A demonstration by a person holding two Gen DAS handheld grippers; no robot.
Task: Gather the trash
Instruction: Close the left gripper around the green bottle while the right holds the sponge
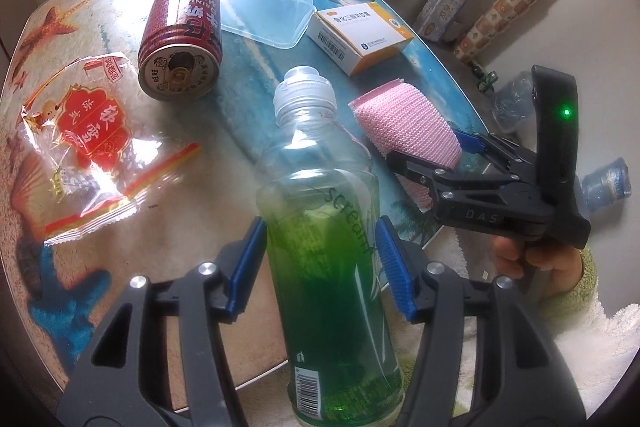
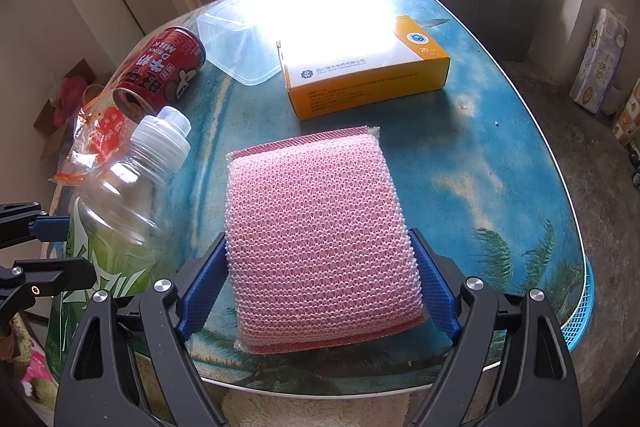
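**Bottle and sponge, one in each gripper**

The left gripper (image 1: 320, 263) has its blue pads pressed on both sides of the green-tinted bottle (image 1: 320, 227), whose capped neck points away past the fingertips. Just right of the bottle, the right gripper (image 2: 320, 291) clamps the pink sponge (image 2: 320, 235) by its side edges above the table (image 2: 500, 155). Beyond the bottle lie a red can (image 1: 180, 43), a crinkled wrapper (image 1: 88, 147), a clear tub (image 1: 268, 7) and a box (image 1: 360, 35).

The glass-topped desk (image 2: 500, 163) carries a can (image 2: 160, 71) at ten o'clock, a clear tub (image 2: 236, 43) at eleven, a box (image 2: 364, 71) at twelve, and a wrapper (image 1: 88, 143).
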